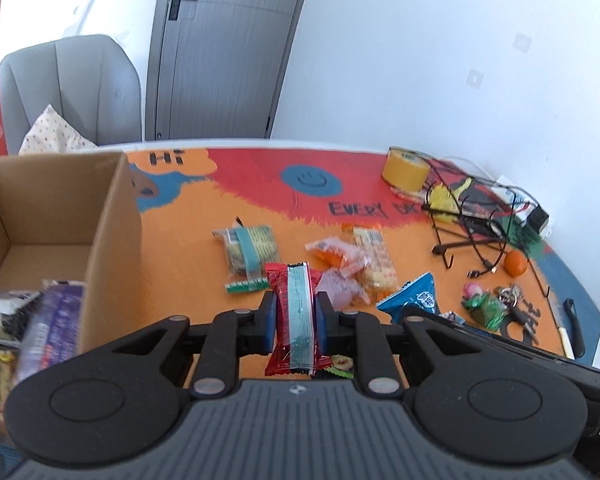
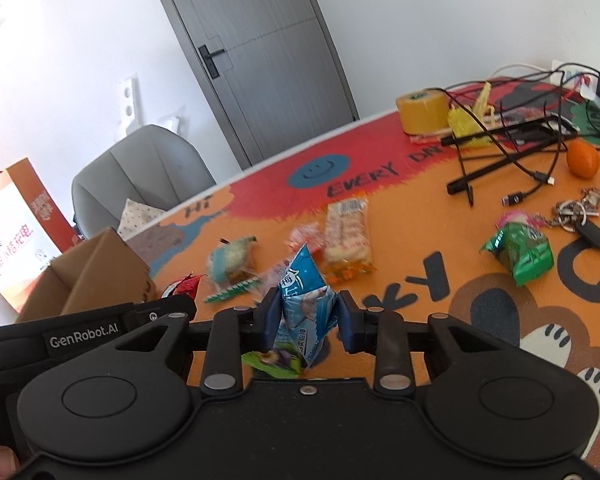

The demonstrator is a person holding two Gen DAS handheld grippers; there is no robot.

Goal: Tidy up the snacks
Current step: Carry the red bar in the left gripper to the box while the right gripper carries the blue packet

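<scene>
A counter (image 1: 188, 240) covered by an orange and red cartoon mat fills both views. An open cardboard box (image 1: 100, 216) stands at the left of the left view, snack packets inside. Loose snacks (image 1: 356, 264) lie mid-frame. The left tongs (image 1: 295, 320) are clenched on a red snack packet (image 1: 294, 312). The right tongs (image 2: 307, 316) grasp a blue snack bag (image 2: 306, 296), lower centre.

"GenRobot.AI" on the left hand-held gripper (image 2: 84, 336), "HI" on the surface (image 1: 204, 240) just beyond the cardboard box (image 1: 112, 240), "EVERY" right of the blue smiley (image 1: 311, 179)
</scene>
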